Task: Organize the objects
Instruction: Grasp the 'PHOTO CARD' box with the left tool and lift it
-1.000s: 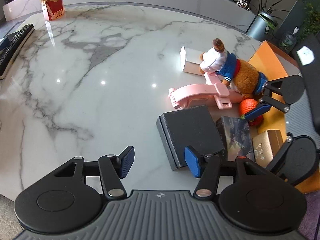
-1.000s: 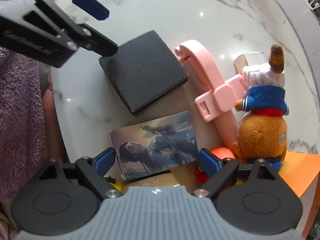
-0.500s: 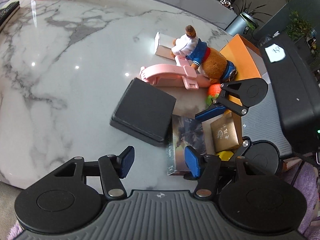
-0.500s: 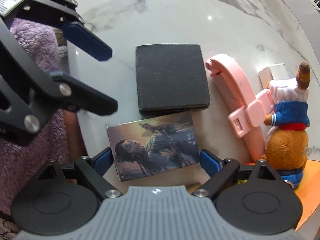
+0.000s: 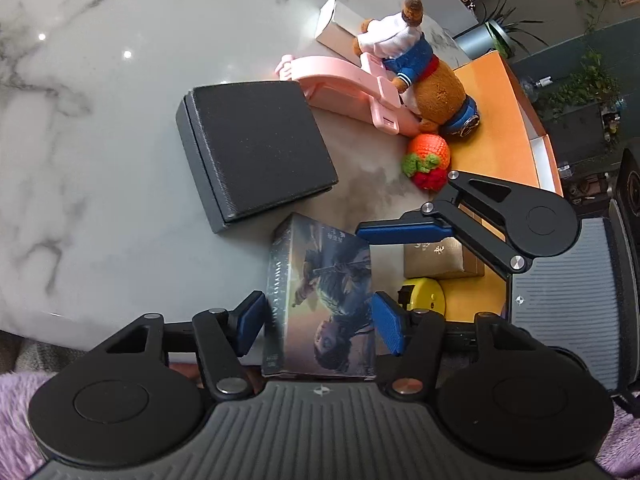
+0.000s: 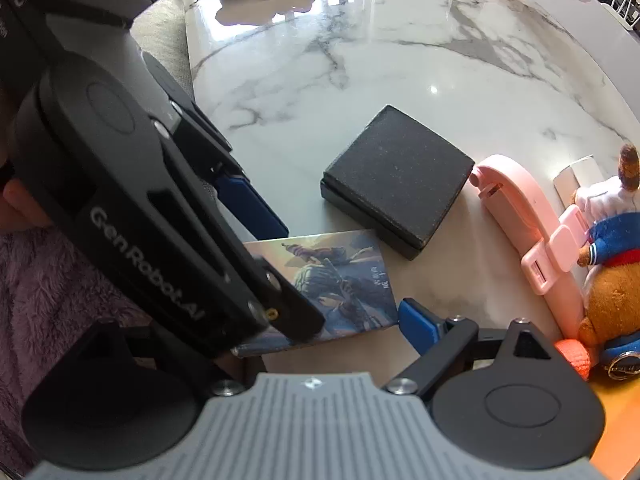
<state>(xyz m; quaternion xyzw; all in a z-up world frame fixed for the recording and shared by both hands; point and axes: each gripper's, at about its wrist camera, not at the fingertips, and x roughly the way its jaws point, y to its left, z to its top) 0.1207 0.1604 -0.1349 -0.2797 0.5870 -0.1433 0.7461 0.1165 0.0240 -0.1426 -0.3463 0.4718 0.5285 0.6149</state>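
Both grippers straddle the illustrated box at the near edge of the marble table.

The marble table (image 5: 80, 128) lies bare and wide on the left, its near rim curving just beside the left gripper (image 5: 316, 326). Its blue pads stand well apart on either side of the illustrated box (image 5: 324, 296), close to its long sides; whether they press on it cannot be told. The box lies flat just this side of the black case (image 5: 256, 148), with small writing on its spine too blurred to read. Further right crowd the pink holder (image 5: 344, 84), plush bear (image 5: 420, 76), knitted fruit (image 5: 428, 156) and orange tray (image 5: 500, 128). In the right wrist view the left gripper's arm reads "GenRobot.AI"; the right gripper (image 6: 320, 320) stands wide, one pad hidden, the other just off the box's corner.
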